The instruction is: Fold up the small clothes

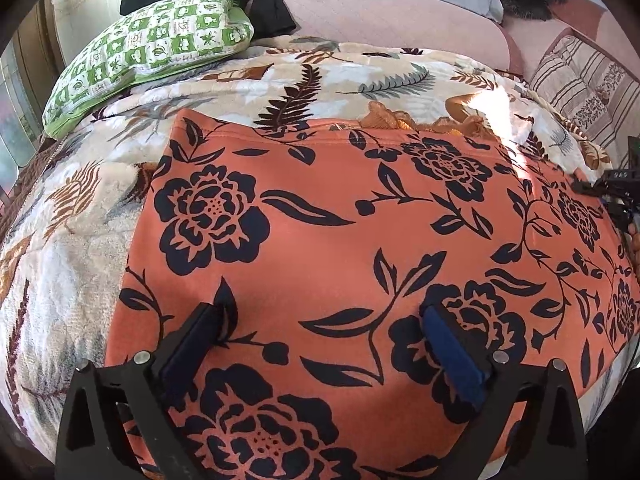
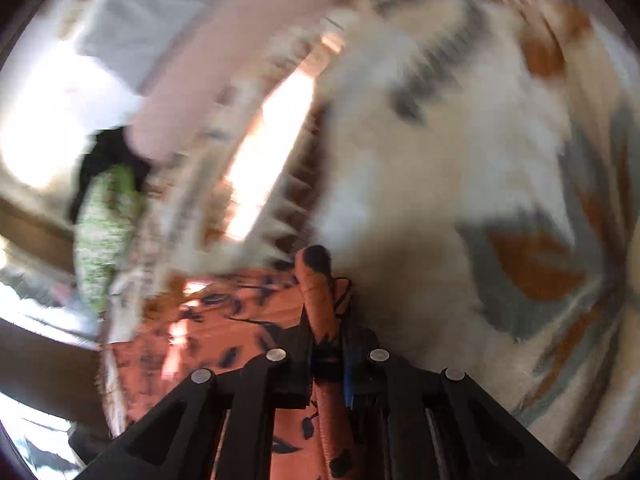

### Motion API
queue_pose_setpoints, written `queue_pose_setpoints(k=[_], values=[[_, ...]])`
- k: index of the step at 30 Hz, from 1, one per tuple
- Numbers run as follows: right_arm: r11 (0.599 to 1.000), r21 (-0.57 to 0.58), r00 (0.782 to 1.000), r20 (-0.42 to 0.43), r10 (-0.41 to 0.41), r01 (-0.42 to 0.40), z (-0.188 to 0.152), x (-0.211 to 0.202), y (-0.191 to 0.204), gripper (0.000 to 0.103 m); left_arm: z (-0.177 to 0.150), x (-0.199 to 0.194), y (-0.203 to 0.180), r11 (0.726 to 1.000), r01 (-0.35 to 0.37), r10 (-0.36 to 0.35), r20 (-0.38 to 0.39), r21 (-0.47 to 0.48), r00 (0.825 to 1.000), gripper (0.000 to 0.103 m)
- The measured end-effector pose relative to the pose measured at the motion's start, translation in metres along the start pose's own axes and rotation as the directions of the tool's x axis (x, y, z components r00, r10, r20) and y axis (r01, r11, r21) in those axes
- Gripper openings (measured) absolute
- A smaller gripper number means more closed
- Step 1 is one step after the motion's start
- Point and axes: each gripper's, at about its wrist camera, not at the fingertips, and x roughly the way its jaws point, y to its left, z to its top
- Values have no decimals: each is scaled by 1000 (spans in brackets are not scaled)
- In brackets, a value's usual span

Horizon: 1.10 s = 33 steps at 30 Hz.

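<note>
The orange flowered cloth (image 1: pixel 340 240) is lying flat on the leafy blanket (image 1: pixel 80 216), looking thin and floppy. The left gripper (image 1: pixel 324 320) is hovering wide open, empty. The right gripper (image 2: pixel 326 304) is pinching a bunched edge at 3 o'clock; corners look like the best hold.

Orange floral garment (image 1: pixel 360 240) on leaf-print blanket (image 1: pixel 248 80)

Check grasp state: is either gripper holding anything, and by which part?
Right gripper is shut on a bunched edge of the orange floral garment. Left gripper is open above it, holding nothing.
</note>
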Motion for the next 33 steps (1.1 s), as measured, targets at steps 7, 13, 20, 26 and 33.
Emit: queue_pose_setpoints(k=[7, 13, 20, 26, 33], values=[[990, -128, 986, 166, -29, 51, -33, -80, 47, 76, -2, -63, 66, 977, 126, -105, 131, -169, 986, 102], [948, -225, 969, 47, 241, -224, -109, -98, 104, 76, -44, -70, 141, 868, 298, -280, 104, -397, 954, 101], [956, -185, 971, -125, 206, -226, -158, -44, 95, 76, -66, -34, 146, 801, 343, -390, 7, -491, 921, 30], [954, -105, 955, -133, 266, -280, -155, -33, 71, 76, -65, -38, 128, 895, 224, -267, -60, -385, 962, 17], [944, -97, 944, -127, 303, -316, -154, -35, 65, 76, -5, -67, 126, 923, 260, -264, 22, -282, 964, 66]])
